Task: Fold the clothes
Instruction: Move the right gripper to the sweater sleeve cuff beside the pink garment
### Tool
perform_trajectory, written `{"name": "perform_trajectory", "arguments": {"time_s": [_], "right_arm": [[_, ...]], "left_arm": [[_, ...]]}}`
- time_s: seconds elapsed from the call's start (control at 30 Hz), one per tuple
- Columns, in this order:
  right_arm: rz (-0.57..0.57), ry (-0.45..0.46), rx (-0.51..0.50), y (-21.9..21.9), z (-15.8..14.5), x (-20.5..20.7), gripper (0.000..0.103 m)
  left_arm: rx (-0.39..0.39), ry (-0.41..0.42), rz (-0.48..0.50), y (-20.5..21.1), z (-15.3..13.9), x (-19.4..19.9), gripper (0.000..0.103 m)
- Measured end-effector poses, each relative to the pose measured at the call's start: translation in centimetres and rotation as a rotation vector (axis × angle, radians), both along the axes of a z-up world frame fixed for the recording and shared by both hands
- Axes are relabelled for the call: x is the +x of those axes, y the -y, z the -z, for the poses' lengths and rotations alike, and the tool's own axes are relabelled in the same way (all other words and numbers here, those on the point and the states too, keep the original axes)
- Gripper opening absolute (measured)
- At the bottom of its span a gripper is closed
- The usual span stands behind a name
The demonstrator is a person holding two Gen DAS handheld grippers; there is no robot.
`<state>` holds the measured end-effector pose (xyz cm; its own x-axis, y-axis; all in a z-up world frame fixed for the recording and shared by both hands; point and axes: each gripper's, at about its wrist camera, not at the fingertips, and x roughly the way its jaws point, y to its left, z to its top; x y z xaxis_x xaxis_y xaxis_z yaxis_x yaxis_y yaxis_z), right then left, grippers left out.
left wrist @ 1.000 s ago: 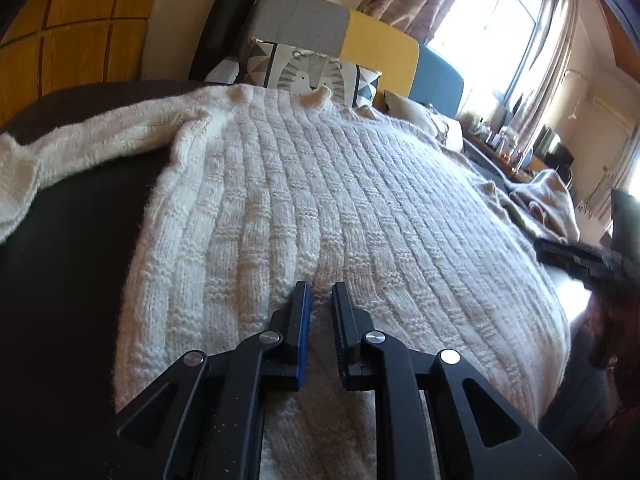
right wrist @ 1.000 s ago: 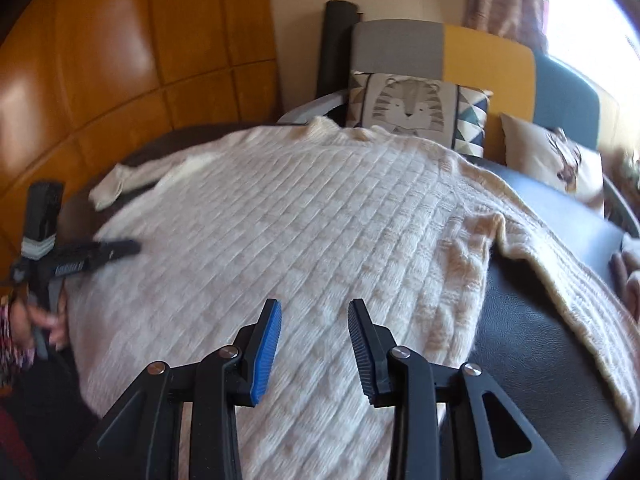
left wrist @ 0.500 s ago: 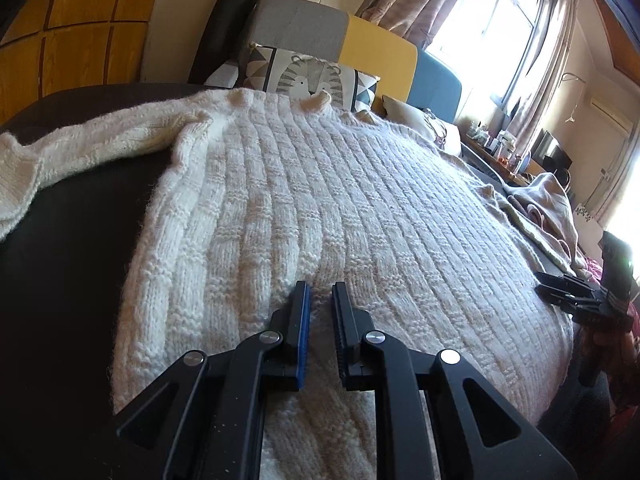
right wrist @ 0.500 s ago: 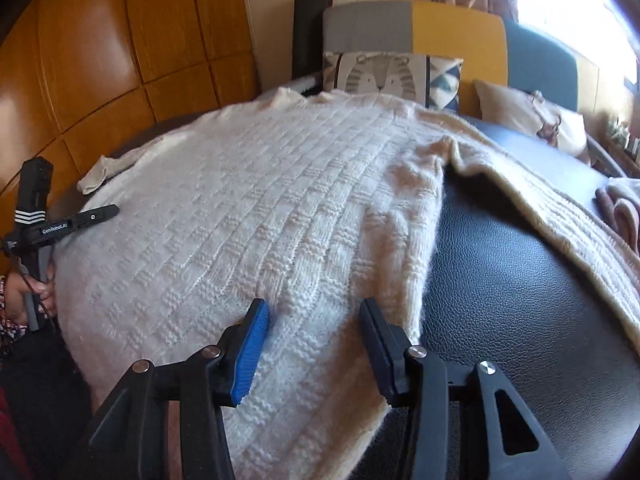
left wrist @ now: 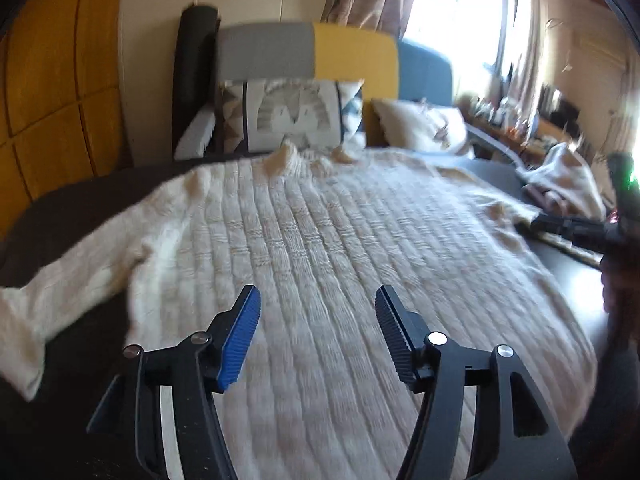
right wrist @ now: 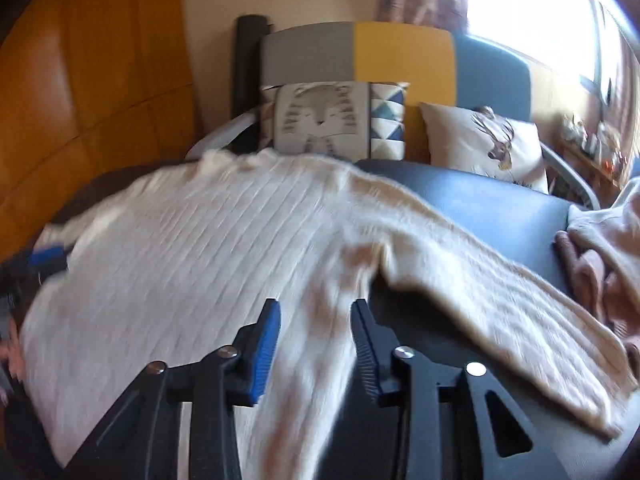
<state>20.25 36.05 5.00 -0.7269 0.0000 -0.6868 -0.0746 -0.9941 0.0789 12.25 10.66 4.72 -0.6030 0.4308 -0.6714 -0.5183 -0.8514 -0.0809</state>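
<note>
Both cameras ride on hand-held grippers and look forward and downward along their own jaws, close above a dark surface [left wrist: 72, 208] spread with a cream sweater [left wrist: 320, 248]. The left wrist view sits over the sweater's near hem, toward the surface's left edge, and faces the far edge. The right wrist view sits near the sweater's right side, toward the surface's right edge, facing the same way. Both views share the sweater, the tiger cushion [right wrist: 320, 120] and the grey, yellow and blue backrest [right wrist: 400, 52] past the far edge. Each view catches the other gripper at its margin: the right gripper [left wrist: 576, 228] in the left view, the left gripper [right wrist: 44, 260] in the right.
</note>
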Motion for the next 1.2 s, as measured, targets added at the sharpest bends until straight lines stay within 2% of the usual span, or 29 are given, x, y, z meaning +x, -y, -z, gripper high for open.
{"name": "perform_trajectory", "arguments": {"time_s": [0.07, 0.13, 0.2, 0.33, 0.43, 0.5, 0.6, 0.7, 0.83, 0.9, 1.0, 1.13, 1.2], "right_arm": [[0.009, 0.013, -0.009, -0.8, 0.5, -2.7, 0.026], [-0.001, 0.049, 0.039, 0.1, 1.3, -5.3, 0.026], [-0.024, 0.078, 0.049, 0.7, 2.3, -7.2, 0.026], [-0.050, 0.149, 0.101, 1.2, 4.4, -9.7, 0.026], [-0.043, 0.144, 0.137, 0.3, 4.9, -9.8, 0.024], [-0.037, 0.150, 0.196, -0.4, 5.1, -9.7, 0.022], [-0.045, 0.133, 0.192, -1.0, 5.2, -9.3, 0.022], [-0.051, 0.135, 0.266, 0.1, 5.6, -9.4, 0.025], [-0.066, 0.139, 0.358, 1.6, 5.8, -9.4, 0.027], [-0.074, 0.141, 0.282, 1.0, 5.0, -8.7, 0.028], [-0.051, 0.080, 0.034, -1.6, 3.0, -5.9, 0.034], [0.072, 0.049, -0.187, -6.7, 2.2, -0.5, 0.035], [0.178, 0.055, -0.283, -10.1, 2.4, 3.0, 0.035]], "left_arm": [[-0.033, 0.046, -0.009, -0.9, 1.5, -1.5, 0.063], [-0.066, 0.140, -0.029, -1.3, 3.6, -2.9, 0.063], [-0.040, 0.137, -0.021, -1.0, 3.5, -2.7, 0.069], [-0.019, 0.140, -0.012, -0.5, 3.6, -2.5, 0.070], [-0.005, 0.147, -0.021, -0.1, 3.5, -2.2, 0.070], [0.009, 0.155, -0.031, 0.3, 3.5, -2.2, 0.070], [0.022, 0.152, -0.031, 0.4, 3.5, -2.1, 0.070], [0.039, 0.158, -0.008, 0.4, 3.7, -2.5, 0.079], [0.059, 0.164, 0.009, 0.4, 3.6, -2.8, 0.081], [0.073, 0.167, 0.011, 0.6, 3.6, -2.7, 0.082], [0.096, 0.173, 0.017, 0.8, 3.6, -2.8, 0.083], [0.113, 0.180, 0.019, 0.9, 3.6, -3.0, 0.083], [0.115, 0.181, 0.020, 1.0, 3.6, -3.0, 0.083]]}}
